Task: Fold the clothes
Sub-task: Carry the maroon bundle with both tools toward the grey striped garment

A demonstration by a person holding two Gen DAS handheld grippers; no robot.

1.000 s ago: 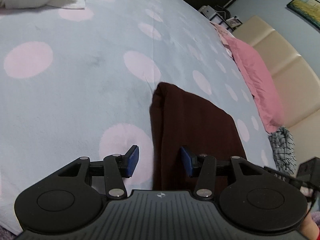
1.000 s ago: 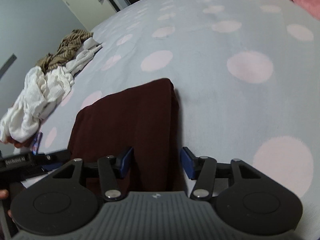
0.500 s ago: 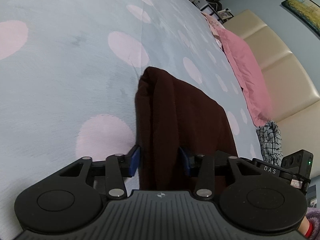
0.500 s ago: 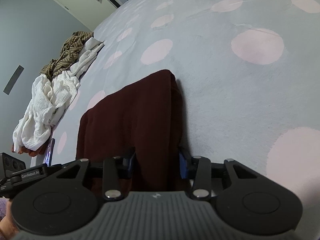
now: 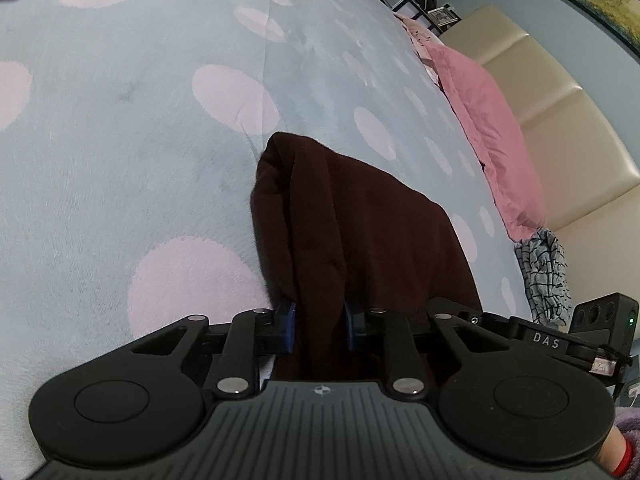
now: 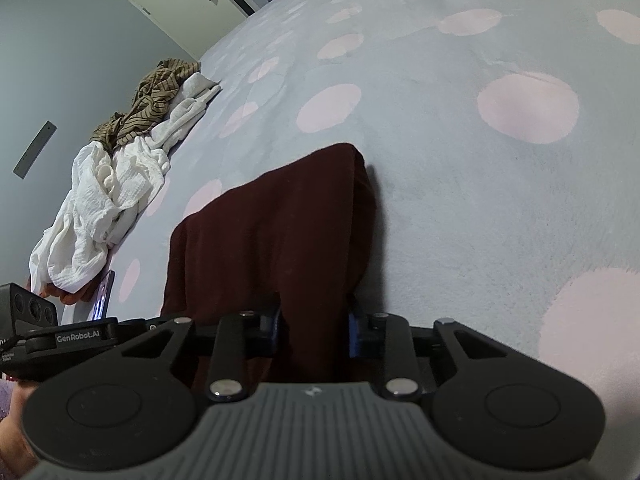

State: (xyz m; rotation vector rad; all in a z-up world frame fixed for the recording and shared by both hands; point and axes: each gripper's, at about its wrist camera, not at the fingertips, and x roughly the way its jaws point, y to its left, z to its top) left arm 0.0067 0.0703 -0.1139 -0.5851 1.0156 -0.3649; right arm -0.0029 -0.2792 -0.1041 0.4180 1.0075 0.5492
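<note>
Cloth (image 5: 360, 216) now sits pinched between both tongs, left (image 5: 319, 330) and right (image 6: 313, 330), whose jaws are closing on its near corners (wider apart a second ago), so a fold looks ready.

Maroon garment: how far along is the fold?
Done: the maroon garment lies as a folded strip on the bedspread. In hand: left gripper and right gripper are closing on its near edge. Left: the next fold, plus the white pile and striped piece.
</note>
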